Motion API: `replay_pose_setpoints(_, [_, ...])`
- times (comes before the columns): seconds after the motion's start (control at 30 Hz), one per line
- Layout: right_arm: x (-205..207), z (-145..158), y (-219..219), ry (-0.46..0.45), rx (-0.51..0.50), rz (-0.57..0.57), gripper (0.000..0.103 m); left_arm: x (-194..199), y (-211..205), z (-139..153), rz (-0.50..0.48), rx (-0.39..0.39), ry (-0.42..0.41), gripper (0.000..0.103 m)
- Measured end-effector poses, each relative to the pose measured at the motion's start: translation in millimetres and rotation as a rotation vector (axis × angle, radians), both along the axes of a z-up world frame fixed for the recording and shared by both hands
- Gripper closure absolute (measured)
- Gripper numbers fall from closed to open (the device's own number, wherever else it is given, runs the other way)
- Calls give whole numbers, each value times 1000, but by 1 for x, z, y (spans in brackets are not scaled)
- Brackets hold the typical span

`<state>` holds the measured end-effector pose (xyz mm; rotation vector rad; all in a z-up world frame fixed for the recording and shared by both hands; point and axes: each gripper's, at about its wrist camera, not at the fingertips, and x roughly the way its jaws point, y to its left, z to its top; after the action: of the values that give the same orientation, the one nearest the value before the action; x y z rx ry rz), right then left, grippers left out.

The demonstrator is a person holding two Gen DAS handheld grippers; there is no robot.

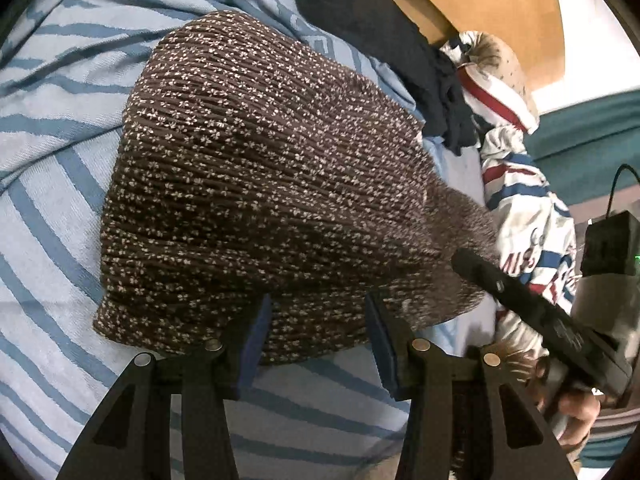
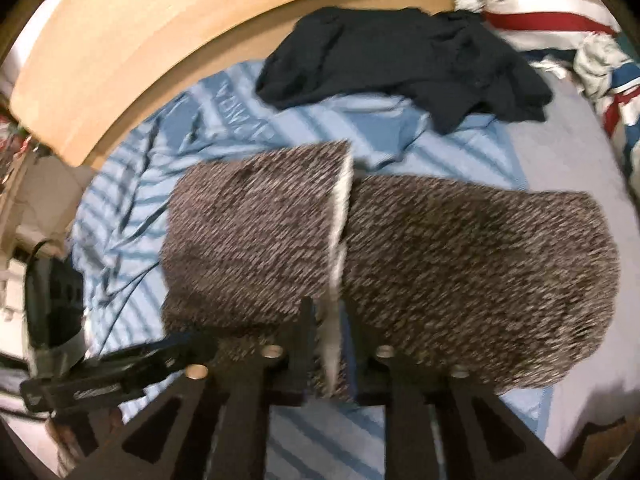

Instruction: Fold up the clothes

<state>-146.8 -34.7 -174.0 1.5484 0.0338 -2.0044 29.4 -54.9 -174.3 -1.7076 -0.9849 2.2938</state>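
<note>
The left hand-held gripper has its blue-padded jaws standing apart over the near edge of the brown speckled garment, with cloth showing between them; whether the pads touch it cannot be told. The right hand-held gripper has its jaws set close on either side of a pale raised edge of the same brown speckled garment, seemingly clamped on that fold, though motion blur makes the contact unsure. The garment lies spread across the middle of the bed, one half folded over so its pale underside shows along a seam. Under it is a light blue bedspread with darker blue stripes, creased toward the far side. Beyond the garment a dark navy garment lies crumpled against the wooden headboard, which curves along the bed's far edge. Beside the navy piece sits a bunched white cloth with red and blue stripes. In the left wrist view a teal surface shows past the bed's edge, and the person's hand grips the other tool's handle.
</note>
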Motion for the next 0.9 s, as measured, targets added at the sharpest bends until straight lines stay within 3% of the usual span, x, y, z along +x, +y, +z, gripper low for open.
replay_pose_setpoints(0.03, [5, -3, -3, 1, -1, 18, 56, 2, -2, 0, 7, 8, 2, 53])
replay_pose_setpoints(0.13, [18, -20, -15, 8, 48, 80, 54, 9, -9, -2, 35, 29, -2, 54])
replay_pose_setpoints(0.2, [22, -26, -13, -4, 57, 78, 72, 14, -15, -3, 47, 30, -8, 54])
replay_pose_setpoints(0.23, [23, -28, -11, -11, 57, 73, 92, 17, -18, -4, 52, 26, -12, 54])
replay_pose_setpoints(0.27, [25, -30, -10, -18, 58, 68, 101, 20, -22, -4, 59, 18, -16, 54])
replay_pose_setpoints(0.37, [29, -36, -4, -40, 59, 53, 101, 30, -33, -5, 81, -14, -27, 53])
replay_pose_setpoints(0.53, [37, -46, 4, -75, 62, 28, 101, 42, -46, -28, 115, -55, -128, 54])
replay_pose_setpoints(0.7, [40, -50, -8, -113, 118, 30, 96, 45, -40, -32, 84, -122, -152, 58])
replay_pose_setpoints(0.73, [39, -44, -13, -100, 134, 35, 85, 44, -39, -32, 76, -133, -167, 58])
replay_pose_setpoints(0.77, [36, -34, -17, -62, 131, 30, 54, 44, -38, -31, 68, -146, -180, 58])
replay_pose_setpoints(0.8, [30, -22, -21, -15, 119, 22, 49, 44, -38, -32, 60, -162, -191, 62])
replay_pose_setpoints(0.87, [15, -1, -29, 66, 89, -1, 62, 44, -37, -33, 50, -193, -213, 76])
replay_pose_setpoints(0.9, [3, 7, -35, 93, 69, -18, 61, 44, -38, -34, 55, -200, -226, 82])
